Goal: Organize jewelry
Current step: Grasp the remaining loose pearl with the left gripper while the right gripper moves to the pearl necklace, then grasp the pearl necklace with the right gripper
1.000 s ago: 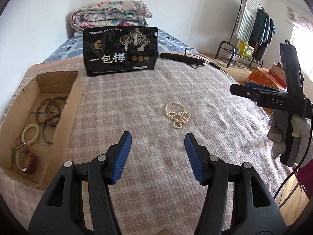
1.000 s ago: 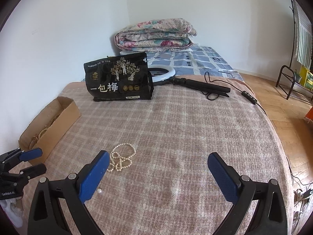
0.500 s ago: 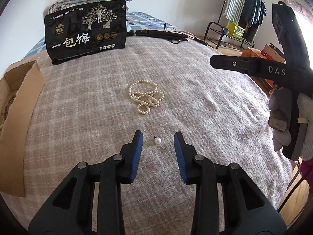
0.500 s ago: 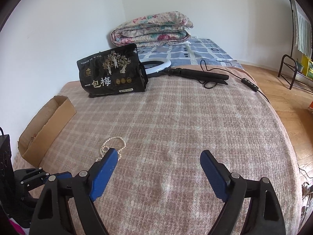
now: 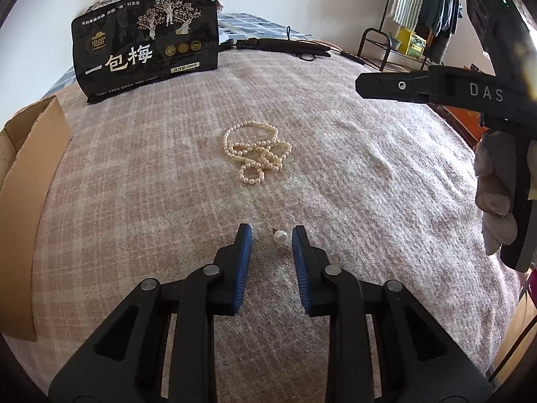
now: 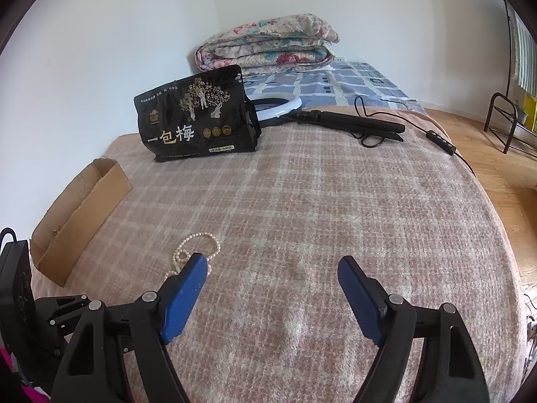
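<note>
A single white pearl earring (image 5: 279, 236) lies on the pink checked blanket (image 5: 352, 154), between the fingertips of my left gripper (image 5: 272, 231). The jaws are narrowly open around it, not touching it. A pearl necklace (image 5: 256, 154) lies in a heap farther ahead; it also shows in the right wrist view (image 6: 196, 252). A cardboard box (image 5: 28, 181) stands at the left edge, its inside hidden; it appears in the right wrist view (image 6: 80, 215) too. My right gripper (image 6: 272, 278) is wide open and empty above the blanket; its body shows at the right of the left wrist view (image 5: 470, 90).
A black snack bag (image 5: 147, 40) stands at the back of the bed, with a ring light (image 6: 278, 107) and its black stand (image 6: 352, 124) behind it. A folded quilt (image 6: 268, 43) lies farther back. A clothes rack (image 5: 423, 16) stands on the floor at right.
My left gripper has moved forward and down from near the box to the lone pearl, and its jaws have narrowed around it. The right gripper shifted slightly and stays wide open.
</note>
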The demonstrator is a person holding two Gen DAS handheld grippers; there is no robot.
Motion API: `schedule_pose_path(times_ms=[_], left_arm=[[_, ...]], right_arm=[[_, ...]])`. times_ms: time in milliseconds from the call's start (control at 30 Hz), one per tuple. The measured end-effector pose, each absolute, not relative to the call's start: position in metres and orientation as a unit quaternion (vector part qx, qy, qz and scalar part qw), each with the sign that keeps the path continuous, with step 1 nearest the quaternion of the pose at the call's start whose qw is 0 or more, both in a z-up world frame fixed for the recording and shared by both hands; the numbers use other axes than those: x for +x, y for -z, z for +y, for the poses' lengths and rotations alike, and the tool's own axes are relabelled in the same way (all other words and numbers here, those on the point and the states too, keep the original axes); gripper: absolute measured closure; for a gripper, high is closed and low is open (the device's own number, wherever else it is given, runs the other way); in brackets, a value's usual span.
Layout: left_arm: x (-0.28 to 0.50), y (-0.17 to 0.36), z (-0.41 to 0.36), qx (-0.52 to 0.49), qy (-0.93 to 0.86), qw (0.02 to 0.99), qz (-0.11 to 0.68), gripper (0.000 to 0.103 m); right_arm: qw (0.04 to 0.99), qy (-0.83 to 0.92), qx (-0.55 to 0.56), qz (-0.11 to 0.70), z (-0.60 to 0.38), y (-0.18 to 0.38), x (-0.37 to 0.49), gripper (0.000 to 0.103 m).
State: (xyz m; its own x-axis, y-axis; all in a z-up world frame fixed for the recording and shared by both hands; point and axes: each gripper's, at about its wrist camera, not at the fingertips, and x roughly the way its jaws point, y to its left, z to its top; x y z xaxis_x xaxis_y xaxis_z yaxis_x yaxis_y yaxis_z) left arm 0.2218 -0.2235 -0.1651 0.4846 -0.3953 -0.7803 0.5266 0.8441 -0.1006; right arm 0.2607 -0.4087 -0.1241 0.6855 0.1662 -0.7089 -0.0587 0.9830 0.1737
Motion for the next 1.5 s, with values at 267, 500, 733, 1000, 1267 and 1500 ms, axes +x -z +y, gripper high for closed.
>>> schedule_pose_path(times_ms=[267,500,733,1000,1267,1500], left_arm=[[0.228,0.167,-0.220,0.074,0.254,0.862,0.432,0.095],[0.235,0.167,-0.203,0.070,0.235,0.868,0.432,0.096],[0.240,0.168,-0.186,0.059,0.222,0.872,0.433,0.096],[0.240,0.168,-0.180,0.054,0.222,0.873,0.432,0.096],[0.239,0.167,-0.174,0.046,0.221,0.873,0.432,0.096],[0.238,0.163,-0.165,0.034,0.218,0.874,0.433,0.096]], right_arm=[[0.909,-0.079,0.063,0.403,-0.392,0.134,0.272,0.024],[0.899,-0.107,0.053,0.420,-0.367,0.148,0.286,0.029],[0.886,-0.135,0.039,0.443,-0.337,0.166,0.299,0.035],[0.878,-0.135,0.023,0.459,-0.316,0.177,0.310,0.035],[0.874,-0.114,-0.038,0.471,-0.297,0.185,0.319,0.060],[0.875,-0.109,-0.021,0.472,-0.311,0.180,0.317,0.098]])
